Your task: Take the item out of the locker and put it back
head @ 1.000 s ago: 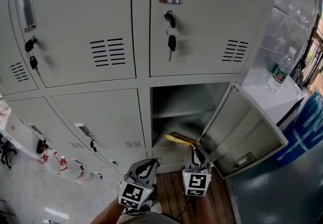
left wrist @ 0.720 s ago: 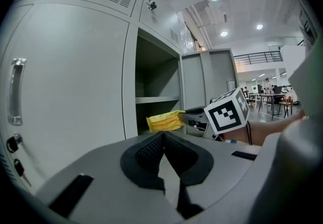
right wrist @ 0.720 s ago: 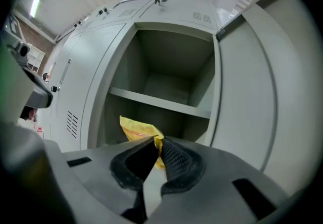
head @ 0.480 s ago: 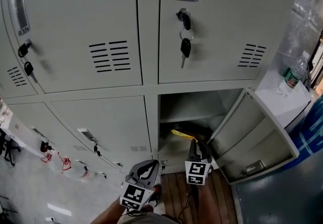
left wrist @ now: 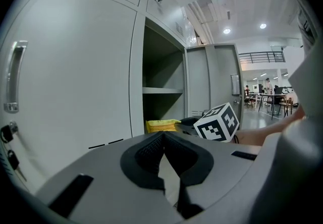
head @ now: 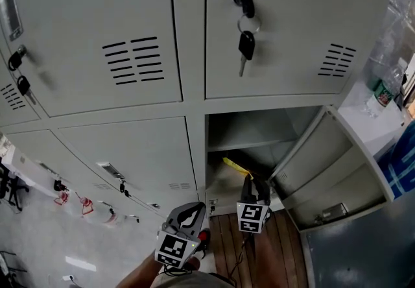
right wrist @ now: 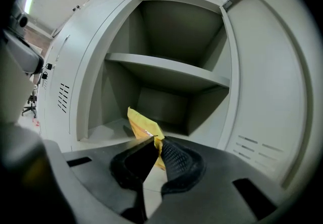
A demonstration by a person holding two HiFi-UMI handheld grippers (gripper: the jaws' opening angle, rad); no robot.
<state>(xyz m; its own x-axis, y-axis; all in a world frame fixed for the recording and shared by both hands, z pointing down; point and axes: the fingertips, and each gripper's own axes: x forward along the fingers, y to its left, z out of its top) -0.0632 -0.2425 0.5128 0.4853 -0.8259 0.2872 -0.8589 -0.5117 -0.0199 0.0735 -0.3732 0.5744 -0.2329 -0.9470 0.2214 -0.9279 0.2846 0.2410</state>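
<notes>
Right hand-held gripper (right wrist: 154,141) clamped on yellow packet (right wrist: 143,123), closer to locker (right wrist: 151,31) than before; left hand-held gripper (left wrist: 162,137) shut, empty.

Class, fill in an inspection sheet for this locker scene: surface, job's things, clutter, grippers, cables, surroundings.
Surface: locker bay open, door swung right; shelf bare.
Job's things: yellow packet at the bay's mouth, below the shelf.
Clutter: bottle on the side cabinet; red-white items at lower left.
Grippers: right gripper shut on the packet; left gripper shut, empty, outside the bay.
Cables: a thin dark line under the right gripper, perhaps a cord.
Surroundings: closed doors, keys in one lock; wood floor.
</notes>
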